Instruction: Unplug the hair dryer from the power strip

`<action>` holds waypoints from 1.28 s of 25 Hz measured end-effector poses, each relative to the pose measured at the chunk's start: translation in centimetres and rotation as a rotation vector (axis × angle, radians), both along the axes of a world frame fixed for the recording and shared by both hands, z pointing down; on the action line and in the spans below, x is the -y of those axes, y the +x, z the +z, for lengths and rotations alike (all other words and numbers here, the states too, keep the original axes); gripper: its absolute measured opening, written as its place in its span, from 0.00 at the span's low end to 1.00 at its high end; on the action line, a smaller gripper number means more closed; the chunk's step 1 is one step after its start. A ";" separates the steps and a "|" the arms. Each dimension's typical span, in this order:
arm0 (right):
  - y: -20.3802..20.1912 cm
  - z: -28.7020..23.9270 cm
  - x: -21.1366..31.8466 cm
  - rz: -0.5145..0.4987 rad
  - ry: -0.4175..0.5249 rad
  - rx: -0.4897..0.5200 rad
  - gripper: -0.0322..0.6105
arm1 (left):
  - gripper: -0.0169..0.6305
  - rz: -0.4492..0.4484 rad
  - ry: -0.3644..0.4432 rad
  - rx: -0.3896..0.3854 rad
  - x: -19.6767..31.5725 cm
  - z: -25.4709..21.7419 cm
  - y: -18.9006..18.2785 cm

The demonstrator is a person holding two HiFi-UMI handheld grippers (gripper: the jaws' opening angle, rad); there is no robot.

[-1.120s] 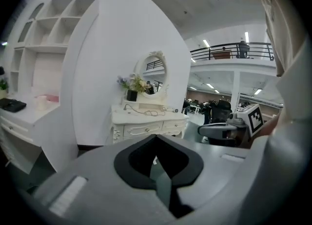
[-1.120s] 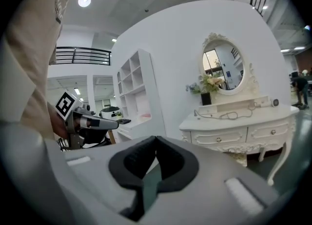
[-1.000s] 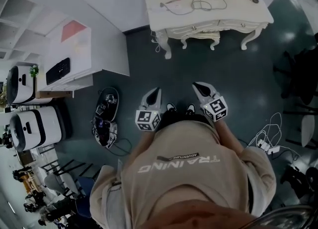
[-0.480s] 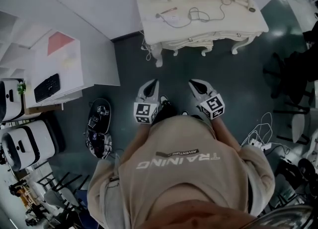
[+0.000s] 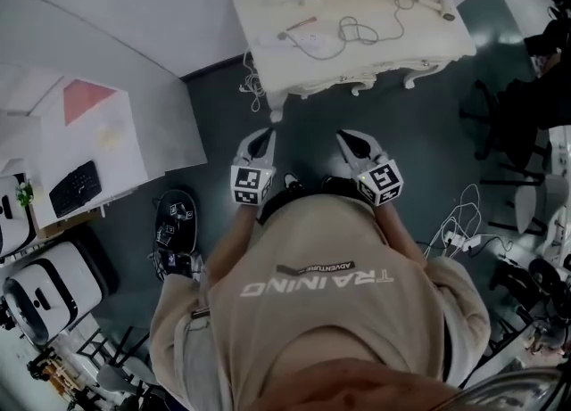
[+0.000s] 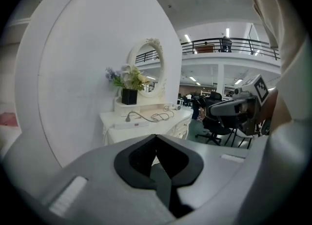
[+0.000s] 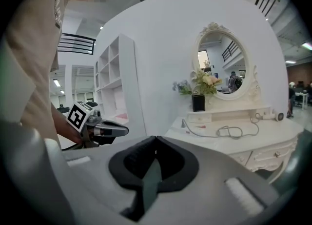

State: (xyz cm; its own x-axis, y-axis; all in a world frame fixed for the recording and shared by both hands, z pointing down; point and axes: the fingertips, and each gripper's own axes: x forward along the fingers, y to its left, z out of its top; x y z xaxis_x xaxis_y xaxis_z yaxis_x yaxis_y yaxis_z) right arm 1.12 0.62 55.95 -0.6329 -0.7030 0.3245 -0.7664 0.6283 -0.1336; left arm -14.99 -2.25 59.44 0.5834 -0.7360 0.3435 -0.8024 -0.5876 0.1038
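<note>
A person is standing on the floor short of a white bench (image 5: 401, 39), holding both tongs out toward it. The left tongs (image 5: 260, 139) and right tongs (image 5: 350, 141) are each pressed together, pinching nothing. This looks like the approach step, with unplugging not yet begun. The hair dryer (image 5: 443, 6) is lying near the bench's back right corner, its cord (image 5: 357, 28) trailing to the power strip (image 6: 130, 125) by the left edge, all well apart from the tongs. Next, one pair likely needs spreading to take the plug
</note>
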 end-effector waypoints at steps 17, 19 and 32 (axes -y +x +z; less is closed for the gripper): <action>-2.2 1.2 14.8 -0.143 -0.009 0.039 0.06 | 0.04 -0.057 -0.064 0.037 9.7 1.1 0.5; -1.6 0.5 17.6 -0.154 0.003 0.062 0.06 | 0.04 -0.060 -0.056 0.063 11.8 0.2 1.2; 1.0 3.5 28.0 -0.210 -0.050 0.059 0.06 | 0.04 -0.085 -0.035 0.135 21.8 -0.6 4.6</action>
